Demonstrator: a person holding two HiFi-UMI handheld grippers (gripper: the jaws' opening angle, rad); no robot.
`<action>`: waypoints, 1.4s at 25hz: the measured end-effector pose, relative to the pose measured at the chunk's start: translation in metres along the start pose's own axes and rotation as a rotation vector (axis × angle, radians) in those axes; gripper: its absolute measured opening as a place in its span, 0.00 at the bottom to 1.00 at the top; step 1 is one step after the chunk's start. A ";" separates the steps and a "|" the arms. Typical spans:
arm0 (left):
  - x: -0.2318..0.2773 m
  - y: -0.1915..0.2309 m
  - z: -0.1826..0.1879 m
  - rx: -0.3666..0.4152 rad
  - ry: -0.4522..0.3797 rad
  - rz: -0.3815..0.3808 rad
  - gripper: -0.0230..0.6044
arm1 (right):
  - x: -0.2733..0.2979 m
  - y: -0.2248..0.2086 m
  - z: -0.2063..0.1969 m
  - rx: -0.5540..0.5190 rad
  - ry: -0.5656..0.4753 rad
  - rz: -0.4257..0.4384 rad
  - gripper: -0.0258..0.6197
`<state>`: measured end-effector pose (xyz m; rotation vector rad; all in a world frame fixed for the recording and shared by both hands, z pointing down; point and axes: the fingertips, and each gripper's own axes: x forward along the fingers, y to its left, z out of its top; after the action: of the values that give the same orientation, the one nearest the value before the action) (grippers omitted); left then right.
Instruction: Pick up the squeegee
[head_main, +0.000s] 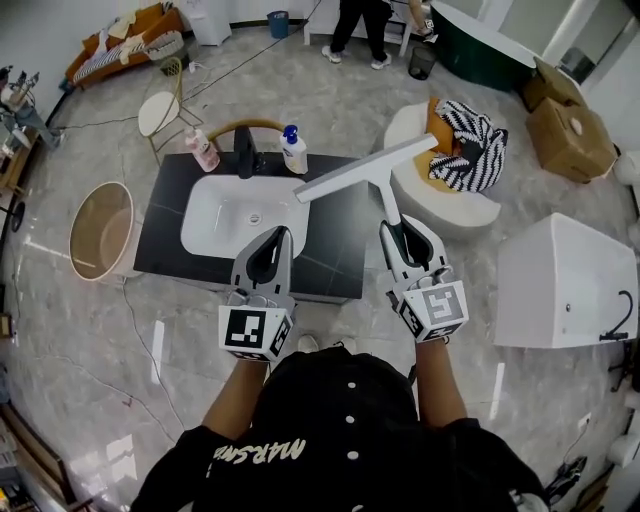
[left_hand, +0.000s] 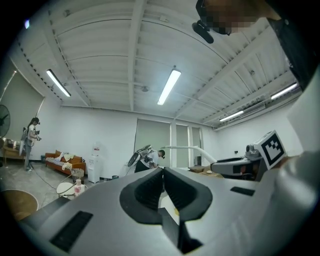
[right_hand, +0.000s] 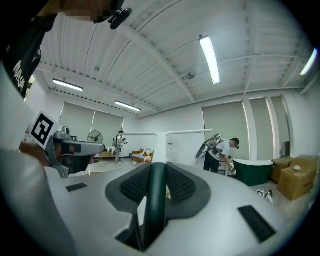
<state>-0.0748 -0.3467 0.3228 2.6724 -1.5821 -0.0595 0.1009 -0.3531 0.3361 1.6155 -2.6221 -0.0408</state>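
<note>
Pointing forward: squeegee handle | blade crosswise | right claw clamped

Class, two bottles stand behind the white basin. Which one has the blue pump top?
The white bottle, standing right of the black faucet in the head view. The other one, left of the faucet, is a pink bottle.

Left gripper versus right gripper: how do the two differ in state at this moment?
The right gripper is shut on the dark handle of the squeegee; the left gripper has its jaws together with nothing between them. The squeegee's white blade juts out ahead of the right gripper, while nothing extends from the left gripper. Both are grey, held side by side, pointing the same way.
</note>
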 end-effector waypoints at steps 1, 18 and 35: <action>0.001 0.000 0.003 0.000 -0.005 -0.001 0.07 | -0.002 -0.001 0.004 0.007 -0.015 -0.008 0.18; -0.006 -0.001 0.015 -0.008 -0.034 0.024 0.07 | -0.017 -0.004 0.012 0.045 -0.080 -0.059 0.18; -0.006 -0.009 0.015 0.013 -0.027 0.029 0.07 | -0.015 -0.002 0.014 0.019 -0.086 -0.040 0.18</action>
<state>-0.0706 -0.3377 0.3071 2.6693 -1.6344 -0.0853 0.1083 -0.3406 0.3218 1.7100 -2.6607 -0.0892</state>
